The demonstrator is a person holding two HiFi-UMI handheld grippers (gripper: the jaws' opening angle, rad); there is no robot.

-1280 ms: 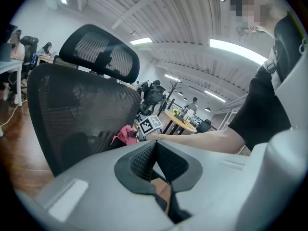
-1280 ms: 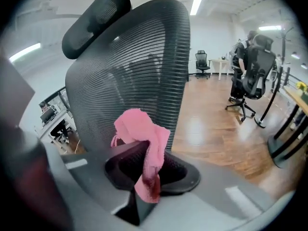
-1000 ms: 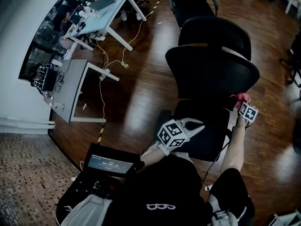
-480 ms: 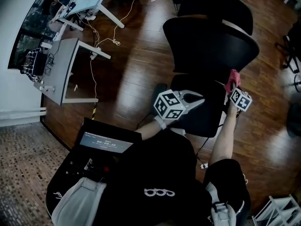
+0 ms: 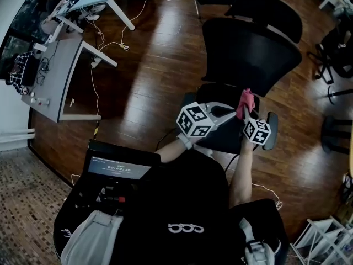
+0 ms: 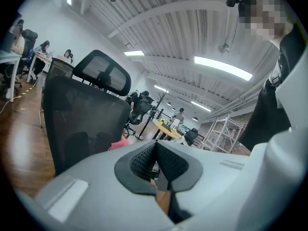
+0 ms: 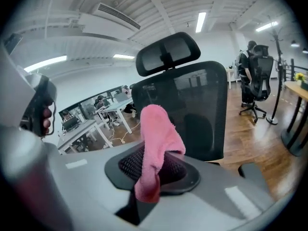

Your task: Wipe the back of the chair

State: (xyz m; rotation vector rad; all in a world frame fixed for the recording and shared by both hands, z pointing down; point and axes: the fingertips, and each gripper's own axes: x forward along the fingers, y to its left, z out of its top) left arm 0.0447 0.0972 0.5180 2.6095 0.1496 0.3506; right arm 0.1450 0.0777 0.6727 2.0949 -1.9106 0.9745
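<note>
A black mesh office chair with a headrest stands in front of me, its back facing both grippers. My right gripper is shut on a pink cloth, which sticks up from the jaws and hangs over them, above the chair's seat. The cloth is short of the backrest and not touching it. My left gripper hovers just left of the right one, over the seat, shut with nothing in it. The chair back fills the left gripper view's left side.
Grey desks with cables on the wooden floor stand at the left. Another black chair is at the right edge, a white rack at the bottom right. A laptop sits in front of my body. People sit at far desks.
My right gripper with the pink cloth has moved left and nearer to me, from the chair's right armrest side to beside the left gripper. The head view has shifted.
</note>
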